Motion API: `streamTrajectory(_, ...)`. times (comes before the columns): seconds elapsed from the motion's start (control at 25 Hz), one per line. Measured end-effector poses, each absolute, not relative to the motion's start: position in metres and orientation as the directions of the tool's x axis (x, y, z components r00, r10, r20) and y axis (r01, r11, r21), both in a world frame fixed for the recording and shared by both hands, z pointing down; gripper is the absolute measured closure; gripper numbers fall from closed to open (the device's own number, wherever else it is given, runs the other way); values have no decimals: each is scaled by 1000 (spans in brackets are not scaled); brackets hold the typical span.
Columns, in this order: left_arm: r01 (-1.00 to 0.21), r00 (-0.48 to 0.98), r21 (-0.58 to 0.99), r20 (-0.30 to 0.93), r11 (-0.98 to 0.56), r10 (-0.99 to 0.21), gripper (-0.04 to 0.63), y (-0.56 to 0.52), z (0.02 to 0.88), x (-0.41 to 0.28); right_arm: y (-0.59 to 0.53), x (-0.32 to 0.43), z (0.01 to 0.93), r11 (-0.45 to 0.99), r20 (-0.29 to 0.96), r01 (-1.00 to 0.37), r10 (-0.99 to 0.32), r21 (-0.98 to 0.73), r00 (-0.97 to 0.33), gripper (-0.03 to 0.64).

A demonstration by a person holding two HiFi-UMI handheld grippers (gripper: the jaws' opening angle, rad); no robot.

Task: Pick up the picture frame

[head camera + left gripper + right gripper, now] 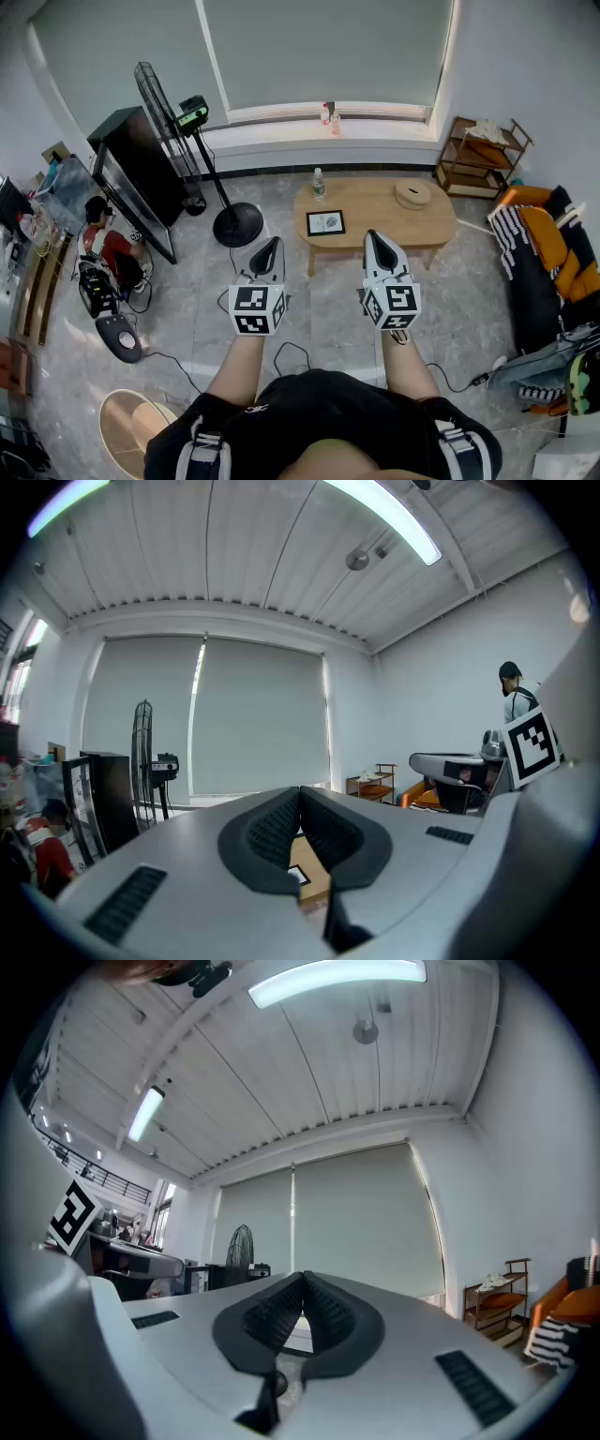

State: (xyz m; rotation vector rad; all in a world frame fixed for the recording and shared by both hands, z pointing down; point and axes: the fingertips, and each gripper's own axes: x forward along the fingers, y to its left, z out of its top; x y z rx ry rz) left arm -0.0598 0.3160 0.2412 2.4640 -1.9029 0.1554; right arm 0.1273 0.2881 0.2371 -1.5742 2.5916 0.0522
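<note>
Left hand-held gripper (pixel 267 247) and right hand-held gripper (pixel 376 240), jaws together, hover over open floor (pixel 323 305), short of the picture frame (pixel 325 223).

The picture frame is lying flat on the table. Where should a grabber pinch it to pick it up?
Probably its near border, coming in low from the person's side. The picture frame lies flat close to the front edge of the table, so that border looks easiest to reach. The bottle stands just beyond the frame's far side and would be in the way there.
</note>
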Motion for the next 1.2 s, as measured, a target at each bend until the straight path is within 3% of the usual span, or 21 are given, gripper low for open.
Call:
streamTrajectory(0.36,-973,215,-64,72,-220,-974,574,327,237,-83,302,121,239,467,-123,-883,-880,-44,-460,601)
streamTrajectory(1.2,-952,299,-64,27,-301,-954,574,297,235,-131,274,71,233,389,-125,-921,-915,-14,-384,600)
